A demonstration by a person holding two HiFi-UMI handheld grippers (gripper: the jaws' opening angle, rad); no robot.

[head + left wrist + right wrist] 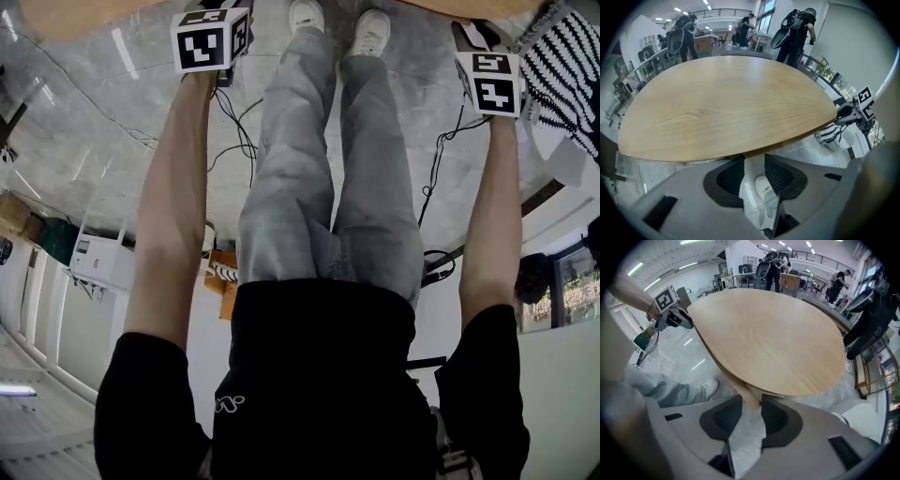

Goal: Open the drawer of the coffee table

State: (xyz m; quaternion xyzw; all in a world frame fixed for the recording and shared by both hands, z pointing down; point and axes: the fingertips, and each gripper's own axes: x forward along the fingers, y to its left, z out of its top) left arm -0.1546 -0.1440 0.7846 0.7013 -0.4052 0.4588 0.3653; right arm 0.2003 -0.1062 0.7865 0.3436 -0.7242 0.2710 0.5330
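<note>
The coffee table (726,103) has an oval top of light wood; its near edge fills the middle of both gripper views (773,338) and shows at the top of the head view (84,14). Under the top's near edge a wooden panel (740,385) shows; I cannot tell whether it is the drawer. My left gripper (753,176) hangs before the table's edge, open, with only floor and a white shoe in the gap. My right gripper (751,416) hangs the same way, open and empty, just short of the panel. Their marker cubes (211,39) (495,82) show at arm's length.
My legs and white shoes (337,28) stand between the two arms, close to the table. A black-and-white striped bag (562,66) lies on the floor at the right. Cables (234,122) trail over the grey floor. People with gear (797,28) stand beyond the table.
</note>
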